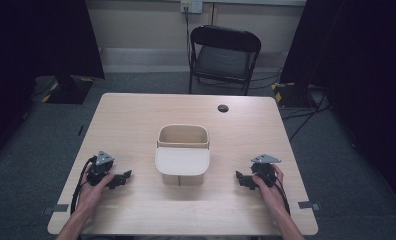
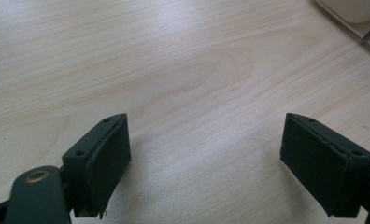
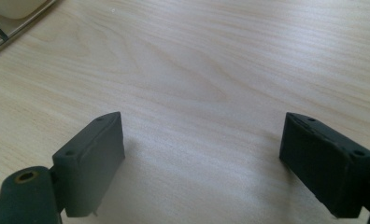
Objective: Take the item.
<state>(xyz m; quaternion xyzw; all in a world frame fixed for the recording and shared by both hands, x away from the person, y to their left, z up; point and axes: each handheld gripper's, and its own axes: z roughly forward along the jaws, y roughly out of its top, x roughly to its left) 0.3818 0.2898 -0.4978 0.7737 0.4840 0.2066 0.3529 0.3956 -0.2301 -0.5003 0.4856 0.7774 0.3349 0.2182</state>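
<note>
Rectangular pale wood-grain table (image 1: 136, 120), seen from the high view; its near edge is cut off at the bottom of that view. Beyond its far edge stands a black folding chair (image 1: 225, 56) on grey carpet, flanked by dark curtains whose detail is lost in shadow. At the table's centre sits a cream, rounded-rectangular open bin (image 1: 183, 136); a matching flat lid-like panel (image 1: 182, 161) lies against its near side and hides the front wall, so whether the panel is attached cannot be told. The bin's interior is shaded and its contents cannot be made out. A small dark round grommet (image 1: 223, 108) sits far of the bin, toward the right.

Left of the bin, well apart from it, the left gripper (image 1: 120, 178) rests on the table in the person's hand, pointing toward the bin; in the left gripper view (image 2: 206, 154) its jaws stand wide apart over bare wood, with the bin's base cropped at the upper right corner. Right of the bin, the right gripper (image 1: 242, 179) mirrors it; in the right gripper view (image 3: 202, 156) its jaws are likewise spread, nothing between them.
</note>
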